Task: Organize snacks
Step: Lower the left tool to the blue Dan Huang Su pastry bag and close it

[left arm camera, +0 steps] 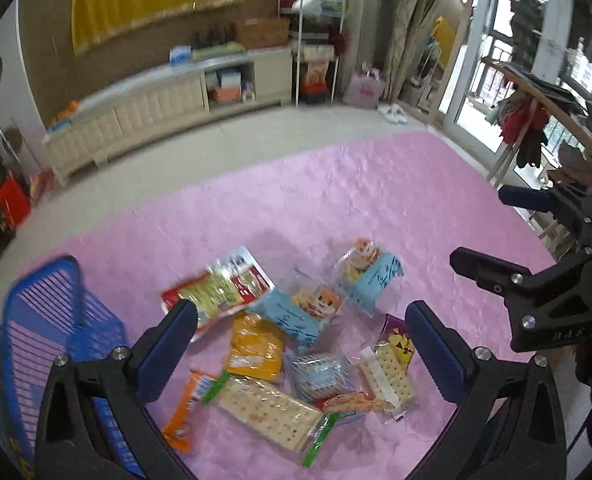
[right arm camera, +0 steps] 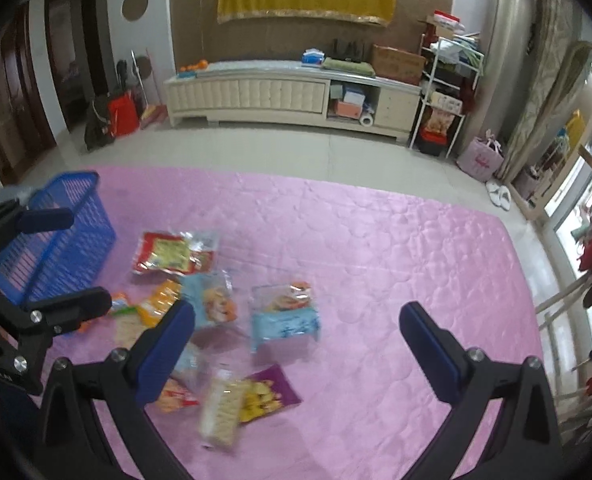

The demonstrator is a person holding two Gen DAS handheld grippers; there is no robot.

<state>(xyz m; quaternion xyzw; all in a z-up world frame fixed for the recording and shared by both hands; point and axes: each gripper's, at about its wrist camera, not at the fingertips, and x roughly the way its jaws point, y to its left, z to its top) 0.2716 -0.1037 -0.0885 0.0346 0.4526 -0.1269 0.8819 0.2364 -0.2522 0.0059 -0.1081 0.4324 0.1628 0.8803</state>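
A wide pink quilted mat covers the floor, and everything in play sits on it. At its left edge stands the blue slatted basket, upright, open side up, just beside the snack pile and apart from the packets (what is inside it, I cannot tell). Next in size, the two grippers: the left gripper hangs above the pile with its jaws spread wide and nothing between them; the right gripper hovers over the mat to the right of the snacks, jaws likewise spread and empty. Now the snacks, clustered near the mat's front left. The red and yellow foil packet lies nearest the basket. A long clear cracker pack lies at the front, overlapped by the orange-yellow bag. Two light blue packets with cartoon faces sit in the middle, touching. A purple-backed cracker packet is at the right edge of the pile, and a small orange sachet at the left.
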